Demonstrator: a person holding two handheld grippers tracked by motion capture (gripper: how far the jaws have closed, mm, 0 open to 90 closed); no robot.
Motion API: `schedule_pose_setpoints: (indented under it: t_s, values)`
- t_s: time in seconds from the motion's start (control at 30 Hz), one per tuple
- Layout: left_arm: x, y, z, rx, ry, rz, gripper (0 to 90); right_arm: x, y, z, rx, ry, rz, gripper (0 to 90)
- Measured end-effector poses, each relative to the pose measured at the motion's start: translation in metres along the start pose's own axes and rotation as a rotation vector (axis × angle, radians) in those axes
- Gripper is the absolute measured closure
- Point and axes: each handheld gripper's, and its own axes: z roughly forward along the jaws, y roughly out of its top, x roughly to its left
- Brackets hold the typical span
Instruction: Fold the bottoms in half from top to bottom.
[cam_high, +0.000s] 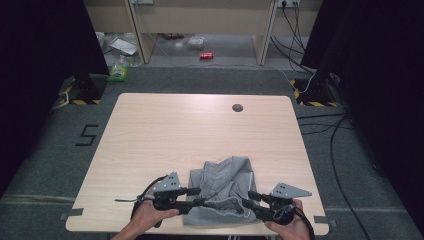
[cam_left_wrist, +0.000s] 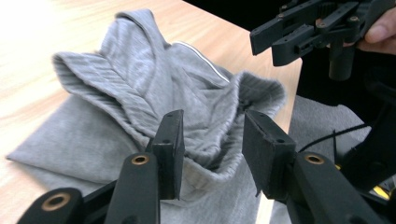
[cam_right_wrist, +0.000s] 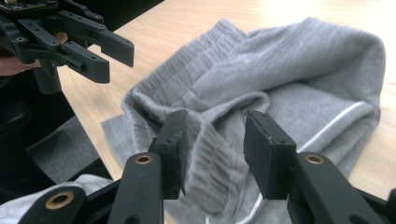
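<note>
Left gripper (cam_left_wrist: 212, 149) spread over grey garment (cam_high: 222, 187) | right gripper (cam_right_wrist: 215, 149) spread | hem bunched, folds hidden

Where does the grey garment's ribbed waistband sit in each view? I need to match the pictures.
High view: ribbed waistband low centre, between the left gripper and right gripper.
Left gripper view: bottom centre, between the open jaws.
Right gripper view: bottom centre, between the open jaws.
Shared landmark: the garment's thin white stripe.
</note>
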Motion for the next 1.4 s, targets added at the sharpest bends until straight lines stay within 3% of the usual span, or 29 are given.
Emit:
schedule_pose_setpoints:
  t_s: [0.27,0.37,0.57,0.8,0.93,1.03,1.1,1.2,1.4]
  values:
    - [0.017,0.005,-0.005,-0.016,0.051,-0.042,53.4,-0.002,0.011,0.015,0.030,-0.012,-0.017,58.5]
    - [0.023,0.006,-0.004,-0.011,0.090,-0.042,52.9,-0.002,0.013,0.023,0.046,-0.022,-0.029,58.5]
    - [0.034,0.003,0.002,0.007,0.121,-0.064,51.8,-0.002,0.013,0.037,0.094,-0.011,-0.037,61.0]
    - [0.038,0.000,0.004,0.010,0.126,-0.081,50.6,0.017,-0.007,0.039,0.172,0.091,-0.100,78.6]
    - [0.038,0.001,0.004,0.003,0.120,-0.085,50.4,0.024,-0.020,0.038,0.230,0.082,-0.148,79.3]
    - [0.038,-0.001,0.005,0.009,0.123,-0.082,50.1,0.022,-0.030,0.041,0.270,0.086,-0.141,79.0]
    - [0.038,-0.002,0.006,0.009,0.120,-0.085,49.7,0.022,-0.031,0.040,0.275,0.087,-0.148,77.2]
    - [0.040,-0.003,0.008,0.016,0.127,-0.086,49.5,0.024,-0.025,0.039,0.266,0.080,-0.122,64.3]
    - [0.043,-0.001,0.008,0.029,0.163,-0.060,48.7,0.017,0.023,0.038,0.111,0.051,-0.128,55.8]
